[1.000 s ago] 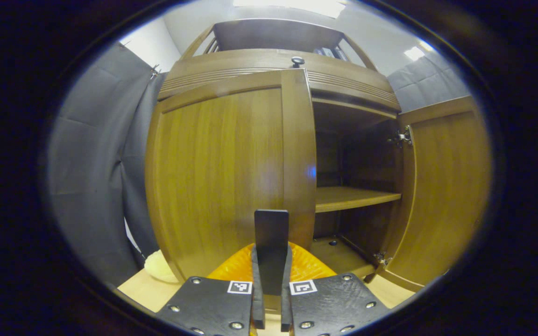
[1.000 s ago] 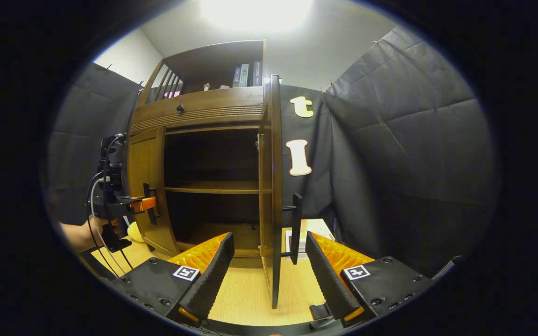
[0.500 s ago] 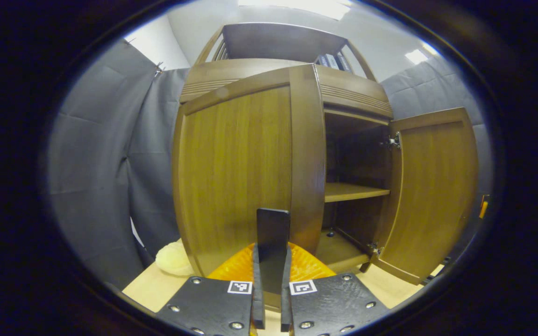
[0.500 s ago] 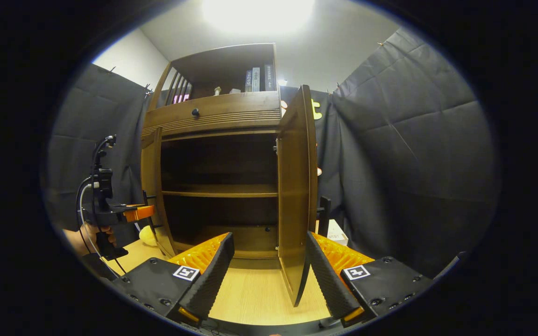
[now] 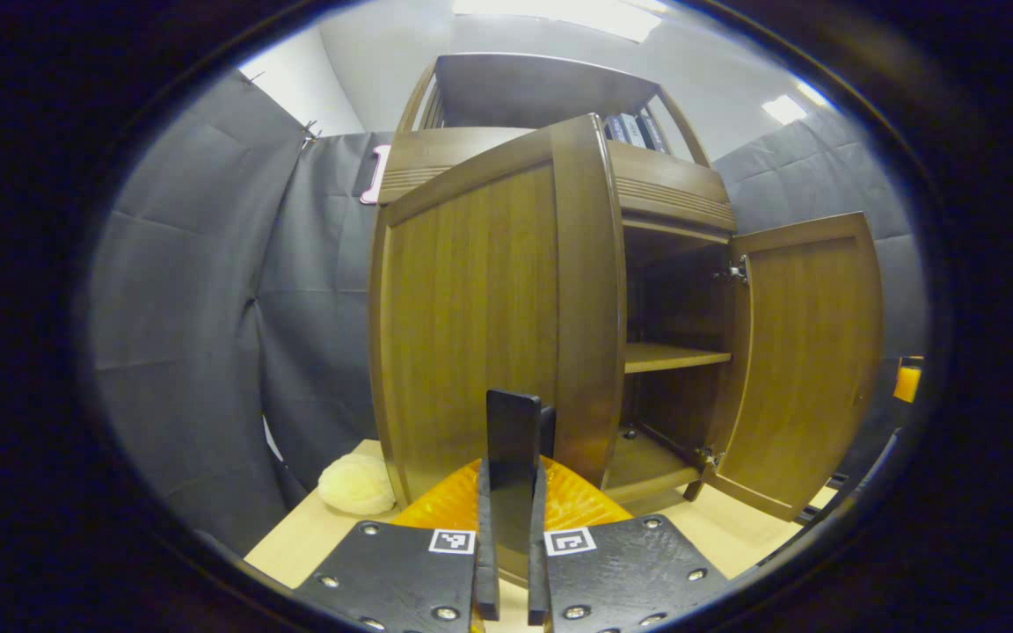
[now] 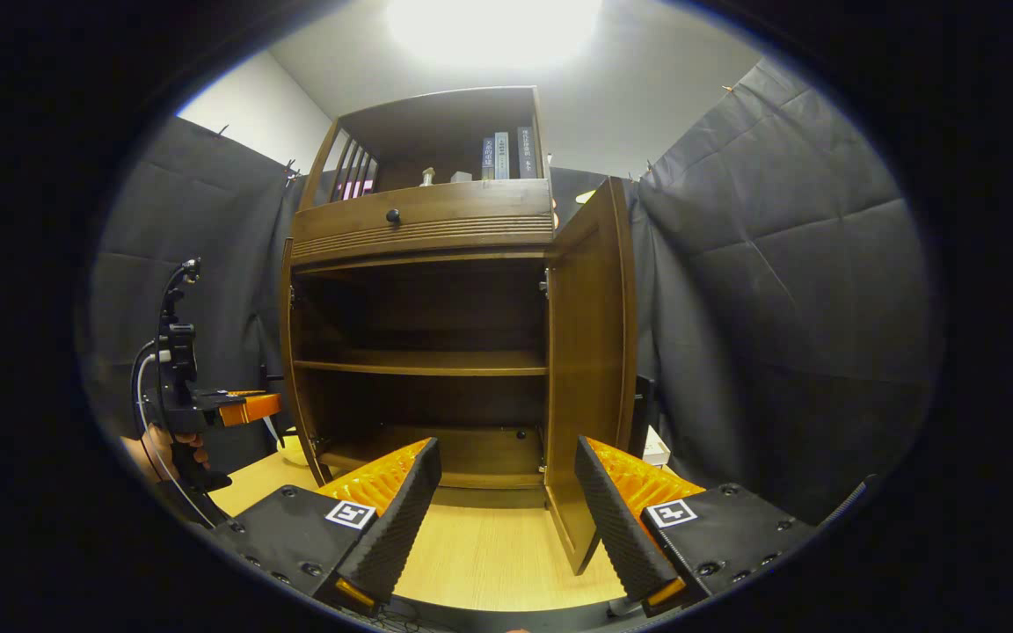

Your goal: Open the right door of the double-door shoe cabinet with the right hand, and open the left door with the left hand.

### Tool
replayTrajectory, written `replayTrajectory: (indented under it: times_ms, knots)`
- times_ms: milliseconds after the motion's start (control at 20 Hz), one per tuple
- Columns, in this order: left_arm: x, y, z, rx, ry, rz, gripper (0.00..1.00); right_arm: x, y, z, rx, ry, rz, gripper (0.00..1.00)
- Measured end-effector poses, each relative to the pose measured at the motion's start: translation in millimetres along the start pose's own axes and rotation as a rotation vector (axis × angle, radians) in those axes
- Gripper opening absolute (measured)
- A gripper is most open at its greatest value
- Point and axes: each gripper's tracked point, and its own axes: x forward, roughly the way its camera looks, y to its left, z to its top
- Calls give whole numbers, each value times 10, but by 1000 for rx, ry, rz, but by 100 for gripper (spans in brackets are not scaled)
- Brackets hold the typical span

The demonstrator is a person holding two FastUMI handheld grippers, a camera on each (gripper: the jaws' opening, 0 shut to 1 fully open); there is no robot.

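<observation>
Straight ahead in the right gripper view, double-door shoe cabinet [image 6: 423, 229] standing on pale wooden surface [image 6: 480, 554], both doors swung out. Inside, one middle shelf [image 6: 423, 362] and a bottom board, both bare as far as visible; interior dark. Above the doors, drawer front with a small round knob [image 6: 393, 215]; higher still, an open top compartment holding a few upright books [image 6: 504, 156] and some small items too tiny to identify. Right door [image 6: 590, 352] open, standing between the spread fingers of right hand-held gripper [image 6: 504, 514], jaws wide and touching nothing. Left hand-held gripper [image 5: 506, 527] closed narrow on dark upright handle [image 5: 513, 448] of left door [image 5: 489, 308], fingers pressing both sides. Same hand-held gripper at far left of right gripper view, gripped by a hand [image 6: 174, 448]. Pale yellow fuzzy ball [image 5: 357, 484] on the surface, just beside the left door's lower corner.
</observation>
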Motion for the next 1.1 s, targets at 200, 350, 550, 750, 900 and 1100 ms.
replayTrajectory:
  times_ms: [200,350,550,750,900,1100]
  knots:
    - [-182,186,13,17,-6,27,16,-16,141,-10,-7,4,25,96]
    - [-301,320,6,22,-6,41,16,-5,235,-19,-4,9,41,96]
    - [-441,502,8,31,-5,69,15,16,385,14,-6,6,59,92]
    - [-568,697,27,22,-14,97,16,-4,456,38,-13,1,63,93]
    - [-670,834,66,32,-26,121,12,-25,489,61,-7,-2,63,92]
    - [-800,1077,48,18,-23,167,10,-43,531,72,-13,-3,64,96]
